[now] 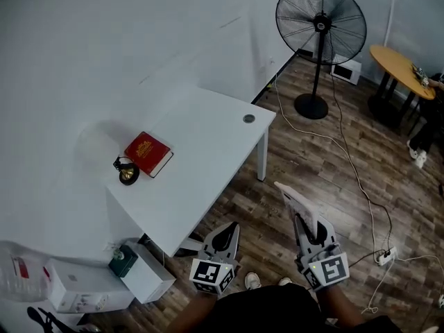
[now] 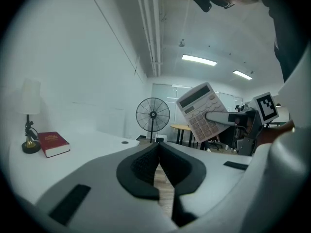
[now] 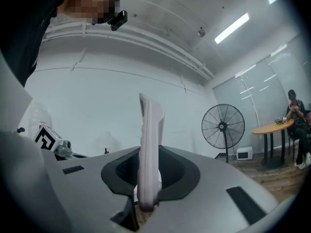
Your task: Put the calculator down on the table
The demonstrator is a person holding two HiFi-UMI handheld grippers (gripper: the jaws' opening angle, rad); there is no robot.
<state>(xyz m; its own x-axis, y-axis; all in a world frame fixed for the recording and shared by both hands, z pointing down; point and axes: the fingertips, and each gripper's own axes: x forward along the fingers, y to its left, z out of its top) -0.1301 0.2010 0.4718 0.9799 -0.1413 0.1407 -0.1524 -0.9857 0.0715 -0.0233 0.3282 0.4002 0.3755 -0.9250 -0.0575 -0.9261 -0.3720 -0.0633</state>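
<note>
A pale grey calculator (image 1: 297, 203) stands on edge in my right gripper (image 1: 310, 229), which is shut on its lower end; it hangs over the wooden floor to the right of the white table (image 1: 201, 179). In the right gripper view the calculator (image 3: 148, 149) rises edge-on between the pads. The left gripper view shows the calculator (image 2: 203, 111) keys-side, held up at the right. My left gripper (image 1: 223, 240) is shut and holds nothing; its pads (image 2: 146, 165) meet at the tips. It hovers just off the table's near corner.
A red book (image 1: 148, 153) and a small lamp base (image 1: 127, 173) lie on the table's left part. A standing fan (image 1: 320, 26), a round yellow table (image 1: 401, 68) and floor cables (image 1: 361, 186) lie to the right. White boxes (image 1: 90, 286) sit on the floor by the table's near-left end.
</note>
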